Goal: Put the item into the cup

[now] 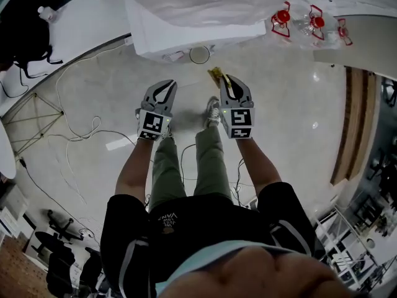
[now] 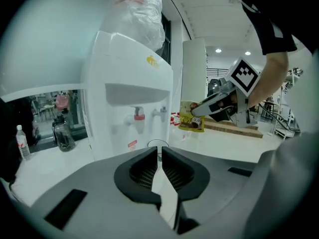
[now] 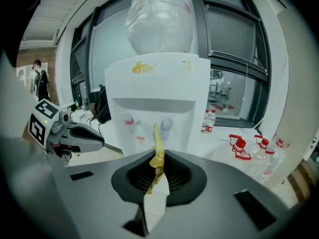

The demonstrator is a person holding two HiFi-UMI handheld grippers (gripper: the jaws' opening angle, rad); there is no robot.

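Observation:
A yellow snack packet [image 1: 216, 75] is pinched edge-on in my right gripper [image 1: 231, 81], which is shut on it; in the right gripper view the packet [image 3: 156, 141] stands up out of the jaws [image 3: 158, 159]. The cup [image 1: 199, 54], a clear round one, stands on the floor at the foot of the water dispenser, just ahead of both grippers. Only its rim [image 2: 158, 144] shows over my left gripper [image 2: 159, 157], whose jaws are shut with nothing between them. That gripper [image 1: 165, 85] hangs to the left of the right one. From the left gripper view, the packet [image 2: 192, 118] hangs to the right of the cup.
The white water dispenser [image 1: 186, 17] with a plastic-wrapped bottle on top rises right behind the cup. Big water bottles with red handles [image 1: 313, 23] lie at the right. White cables [image 1: 80, 129] run over the floor at the left. My legs and shoes [image 1: 213, 113] are below the grippers.

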